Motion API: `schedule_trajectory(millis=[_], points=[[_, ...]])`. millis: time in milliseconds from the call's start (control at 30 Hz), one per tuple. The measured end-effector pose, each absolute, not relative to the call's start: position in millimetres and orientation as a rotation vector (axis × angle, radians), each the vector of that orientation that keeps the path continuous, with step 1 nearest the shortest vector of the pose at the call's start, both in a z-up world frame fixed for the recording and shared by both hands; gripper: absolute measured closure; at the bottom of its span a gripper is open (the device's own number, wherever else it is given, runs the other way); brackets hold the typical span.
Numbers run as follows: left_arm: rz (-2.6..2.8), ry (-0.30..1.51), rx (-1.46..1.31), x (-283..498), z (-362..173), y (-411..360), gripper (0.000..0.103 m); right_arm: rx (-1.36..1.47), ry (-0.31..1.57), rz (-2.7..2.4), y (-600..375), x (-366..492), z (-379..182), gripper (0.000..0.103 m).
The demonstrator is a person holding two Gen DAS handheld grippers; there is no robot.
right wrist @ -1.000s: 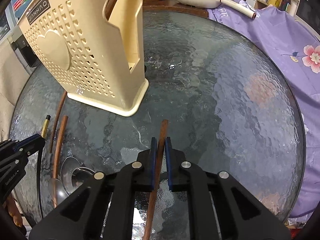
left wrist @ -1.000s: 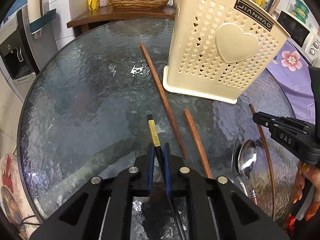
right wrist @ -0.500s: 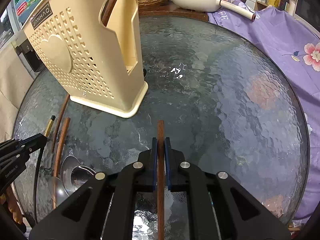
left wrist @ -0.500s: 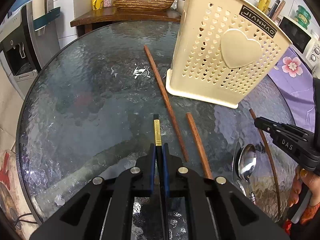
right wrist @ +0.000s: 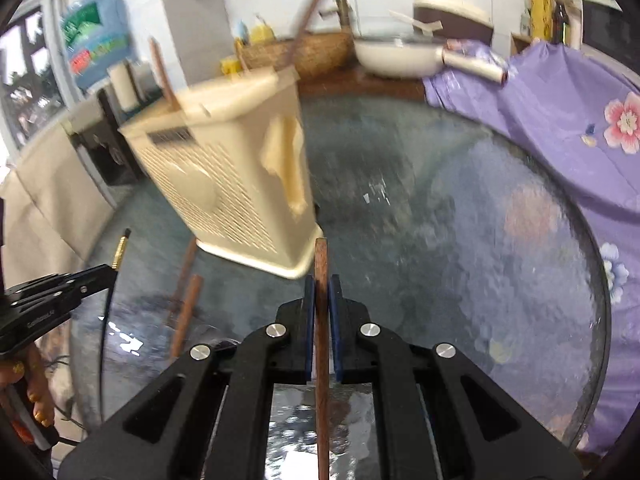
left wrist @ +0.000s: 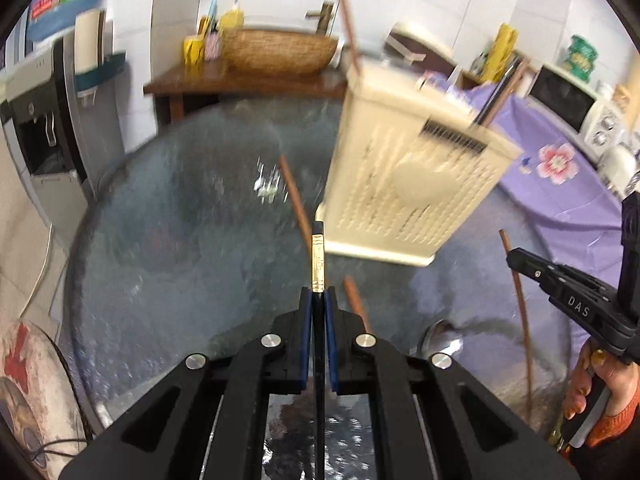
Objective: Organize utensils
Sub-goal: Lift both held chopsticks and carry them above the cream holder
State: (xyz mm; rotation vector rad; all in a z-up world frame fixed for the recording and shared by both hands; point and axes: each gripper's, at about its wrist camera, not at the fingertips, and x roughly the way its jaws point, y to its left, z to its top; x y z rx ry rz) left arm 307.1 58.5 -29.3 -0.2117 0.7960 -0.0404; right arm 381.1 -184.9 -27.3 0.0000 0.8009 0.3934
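Note:
My left gripper is shut on a black chopstick with a gold band, lifted off the round glass table. My right gripper is shut on a brown wooden chopstick, also raised above the glass. The cream perforated utensil holder stands ahead between both grippers, with chopsticks sticking out of its top. Two more brown chopsticks lie on the glass left of and below the holder. A metal spoon lies near the front edge. The frames are blurred.
A purple flowered cloth covers the table's right side. A wooden shelf with a woven basket and a white pan stands behind the table. A water dispenser is at the left. A person's hand holds the right gripper.
Both grippers have risen and tilted up with their chopsticks, so the holder and the back wall now show higher and farther. The chopsticks on the glass have not moved.

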Motion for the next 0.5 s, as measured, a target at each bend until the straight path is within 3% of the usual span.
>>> schedule_trajectory(millis=[267, 500], points=[[-0.076, 0.638, -0.208, 278.4, 26.2, 50.5, 0.096, 0.006, 0.620, 0.487, -193.7, 341.9, 42.4, 0.096], [-0.086, 0.603, -0.184, 261.7, 34.4, 49.5, 0.096, 0.005, 0.589, 0.543, -201.4, 308.1, 66.9, 0.096]])
